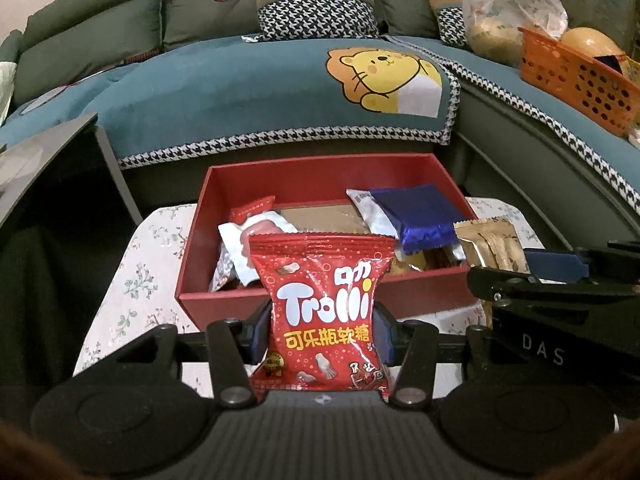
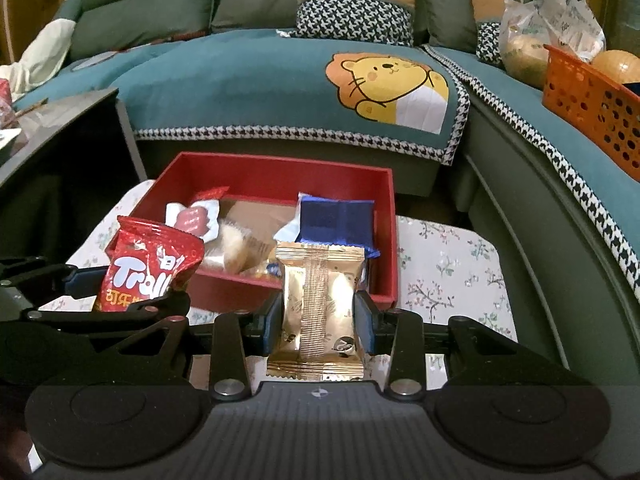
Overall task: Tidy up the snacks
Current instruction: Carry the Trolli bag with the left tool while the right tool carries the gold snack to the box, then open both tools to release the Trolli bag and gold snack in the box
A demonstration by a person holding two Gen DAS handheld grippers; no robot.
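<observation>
My left gripper is shut on a red Trolli gummy bag, held upright just in front of the red box. My right gripper is shut on a gold snack packet, also held near the box's front wall. The box holds a blue packet, a white and red packet and several other snacks. The Trolli bag and the left gripper show at the left of the right wrist view. The gold packet shows at the right of the left wrist view.
The box stands on a small table with a floral cloth. Behind it is a green sofa with a teal lion cover. An orange basket and a plastic bag sit on the sofa at the right. A dark table stands at the left.
</observation>
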